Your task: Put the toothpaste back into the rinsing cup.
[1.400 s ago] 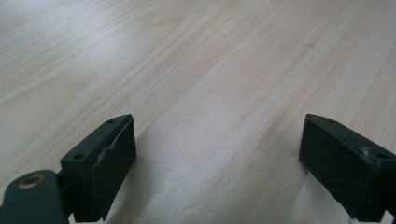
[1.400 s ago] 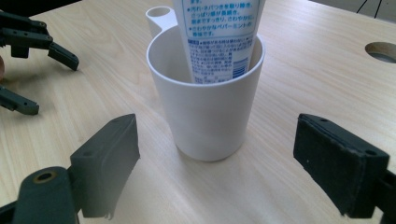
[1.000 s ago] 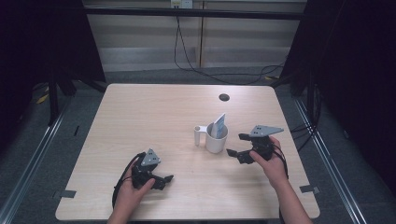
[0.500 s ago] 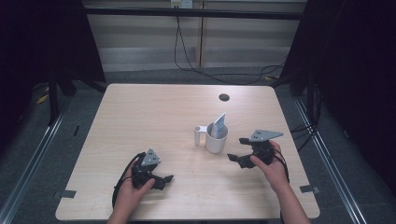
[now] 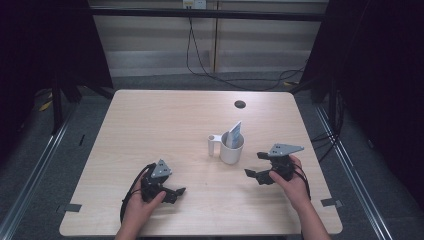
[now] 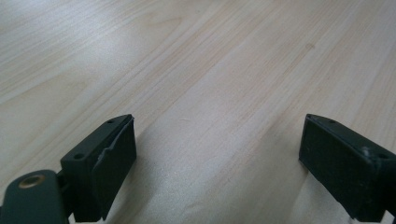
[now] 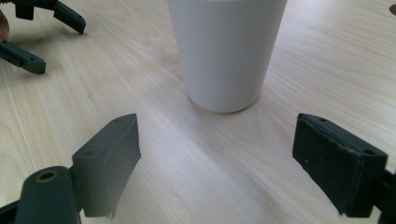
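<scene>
A white mug (image 5: 231, 148) stands upright near the middle of the wooden table (image 5: 165, 125), its handle to the left and a pale blue-white packet (image 5: 234, 133) sticking out of it. My right gripper (image 5: 255, 167) rests just right of the mug, open, jaws pointing left at it. The right gripper view has the mug (image 7: 227, 49) close ahead of that open gripper (image 7: 217, 154), with nothing between the jaws. My left gripper (image 5: 177, 192) lies low at the front left, open over bare wood (image 6: 219, 154). It appears far off in the right gripper view as the left gripper (image 7: 35, 35).
A small dark round hole (image 5: 240, 104) sits in the tabletop behind the mug. Black curtains and metal rails flank the table, and cables hang along the back wall.
My right gripper has drawn back from the mug toward the front of the table and a little lower. The left gripper and the mug have stayed put.
</scene>
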The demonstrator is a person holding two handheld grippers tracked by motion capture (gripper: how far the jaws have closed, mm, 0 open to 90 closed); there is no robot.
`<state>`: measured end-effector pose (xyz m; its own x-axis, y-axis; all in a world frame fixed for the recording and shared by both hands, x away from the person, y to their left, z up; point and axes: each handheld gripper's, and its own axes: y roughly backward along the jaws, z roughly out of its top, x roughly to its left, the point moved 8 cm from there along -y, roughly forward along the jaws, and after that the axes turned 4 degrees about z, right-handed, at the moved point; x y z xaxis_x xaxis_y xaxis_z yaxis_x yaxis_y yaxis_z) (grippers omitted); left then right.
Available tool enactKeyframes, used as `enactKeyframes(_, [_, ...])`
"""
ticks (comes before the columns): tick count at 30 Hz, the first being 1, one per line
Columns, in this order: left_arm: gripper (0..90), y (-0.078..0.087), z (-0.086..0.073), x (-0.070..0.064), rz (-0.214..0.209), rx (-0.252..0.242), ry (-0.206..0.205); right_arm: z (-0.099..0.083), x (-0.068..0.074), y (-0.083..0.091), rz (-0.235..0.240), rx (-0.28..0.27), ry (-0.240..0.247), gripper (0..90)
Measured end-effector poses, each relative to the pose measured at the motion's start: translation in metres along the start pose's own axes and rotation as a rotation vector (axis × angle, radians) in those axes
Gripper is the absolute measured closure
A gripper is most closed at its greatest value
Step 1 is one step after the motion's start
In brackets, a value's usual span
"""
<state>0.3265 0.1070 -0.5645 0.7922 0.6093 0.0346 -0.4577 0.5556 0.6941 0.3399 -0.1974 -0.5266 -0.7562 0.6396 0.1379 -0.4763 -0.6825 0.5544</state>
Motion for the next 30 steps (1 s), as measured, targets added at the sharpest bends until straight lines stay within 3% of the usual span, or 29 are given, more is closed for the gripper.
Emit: enactKeyframes(30, [11.0, 0.000, 0.000, 0.000, 0.001, 0.000, 0.000, -0.037, -0.005, 0.011, -0.026, 0.076, -0.003, 14.5])
